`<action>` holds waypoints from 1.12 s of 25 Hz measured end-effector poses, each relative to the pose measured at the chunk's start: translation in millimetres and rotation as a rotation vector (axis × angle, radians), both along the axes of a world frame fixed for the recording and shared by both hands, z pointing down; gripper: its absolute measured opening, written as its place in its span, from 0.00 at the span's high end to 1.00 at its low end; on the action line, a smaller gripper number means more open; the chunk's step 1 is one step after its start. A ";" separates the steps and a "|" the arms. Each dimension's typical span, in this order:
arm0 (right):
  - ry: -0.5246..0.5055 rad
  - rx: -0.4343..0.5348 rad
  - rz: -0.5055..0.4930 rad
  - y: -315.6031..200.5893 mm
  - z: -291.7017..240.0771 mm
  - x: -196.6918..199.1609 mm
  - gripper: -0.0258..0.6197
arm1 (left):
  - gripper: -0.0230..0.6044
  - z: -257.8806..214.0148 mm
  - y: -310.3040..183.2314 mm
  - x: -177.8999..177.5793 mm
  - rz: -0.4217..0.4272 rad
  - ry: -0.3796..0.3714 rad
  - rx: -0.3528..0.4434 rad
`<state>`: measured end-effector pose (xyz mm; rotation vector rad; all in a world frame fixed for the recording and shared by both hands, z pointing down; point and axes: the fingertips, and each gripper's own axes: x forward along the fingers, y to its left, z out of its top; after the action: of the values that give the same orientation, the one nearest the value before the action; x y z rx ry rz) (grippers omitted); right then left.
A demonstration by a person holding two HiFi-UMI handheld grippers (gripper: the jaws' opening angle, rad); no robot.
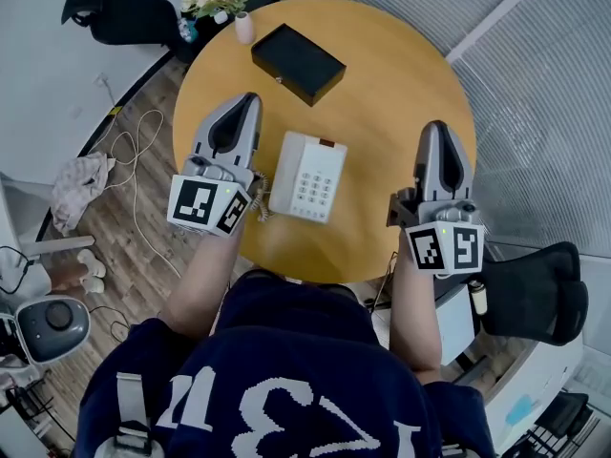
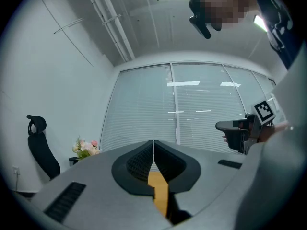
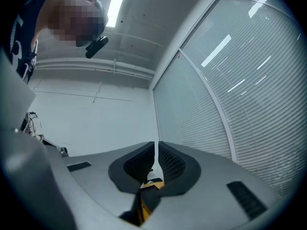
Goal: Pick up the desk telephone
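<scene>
Between my two sets of jaws, on the round desk (image 1: pixel 391 74), the desk telephone (image 1: pixel 307 176) lies flat, nearer my left gripper (image 1: pixel 250 101) than my right gripper (image 1: pixel 437 130) and touched by neither. Only the head view shows it. Both gripper views look over it at window blinds (image 2: pixel 192 104), yet they show both pairs of jaws pressed together on nothing. A black box (image 1: pixel 298 63) lies beyond the telephone, and flowers (image 2: pixel 84 147) stand left of my left jaws.
</scene>
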<state>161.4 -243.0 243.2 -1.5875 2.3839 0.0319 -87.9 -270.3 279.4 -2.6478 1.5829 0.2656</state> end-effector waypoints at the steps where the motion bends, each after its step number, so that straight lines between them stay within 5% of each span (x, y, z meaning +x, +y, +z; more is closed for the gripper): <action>1: 0.001 -0.004 0.006 -3.4 1.3 -2.5 0.91 | 0.94 1.7 -3.4 -2.1 0.004 -0.002 -0.003; 10: 0.033 -0.093 0.038 -18.4 35.7 -17.8 0.91 | 0.94 30.8 -19.9 -11.9 0.036 -0.006 -0.071; 20: 0.046 -0.336 0.016 -32.5 140.7 -18.3 0.91 | 0.93 93.7 -26.4 3.5 0.158 0.028 -0.239; 23: 0.058 -0.434 -0.012 -31.7 180.2 -23.2 0.91 | 0.74 126.4 -27.4 6.5 0.180 0.033 -0.337; 28: 0.080 -0.598 -0.050 -23.9 243.6 -32.5 0.91 | 0.62 182.1 -23.3 12.3 0.215 0.042 -0.518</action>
<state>129.0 -266.8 486.8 -1.7795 2.6465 -0.7000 -75.5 -293.6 461.5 -3.2234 1.5490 -0.1022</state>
